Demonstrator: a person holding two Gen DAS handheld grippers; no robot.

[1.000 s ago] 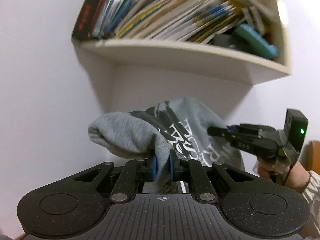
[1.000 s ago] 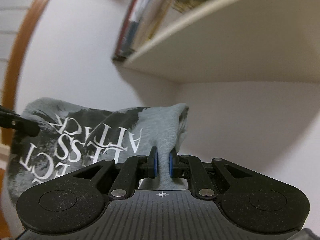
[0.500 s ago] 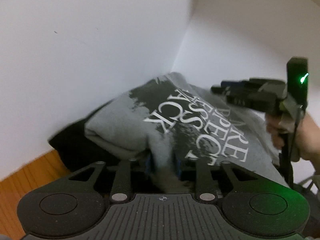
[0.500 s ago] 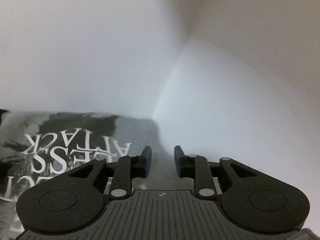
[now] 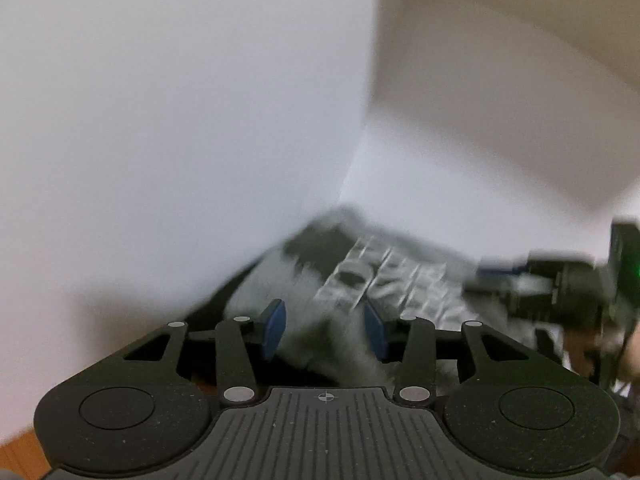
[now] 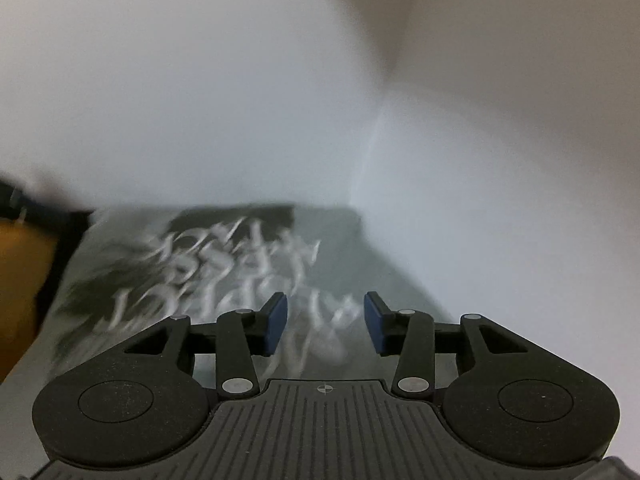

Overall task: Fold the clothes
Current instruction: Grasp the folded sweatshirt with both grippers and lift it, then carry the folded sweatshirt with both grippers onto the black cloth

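Lying in the wall corner, the grey sweatshirt (image 6: 240,264) is released, both grippers' fingers (image 5: 275,322) (image 6: 276,320) spread wide.

Looks like a home room: plain white walls (image 6: 200,80) meeting in a corner, a cream wall shelf (image 5: 520,100) overhead, wooden surface (image 6: 20,264) with a printed grey sweatshirt (image 6: 224,256).

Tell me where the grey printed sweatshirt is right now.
The grey printed sweatshirt lies in the white wall corner, ahead of both open grippers; in the left wrist view it sits between the left gripper and the right gripper.
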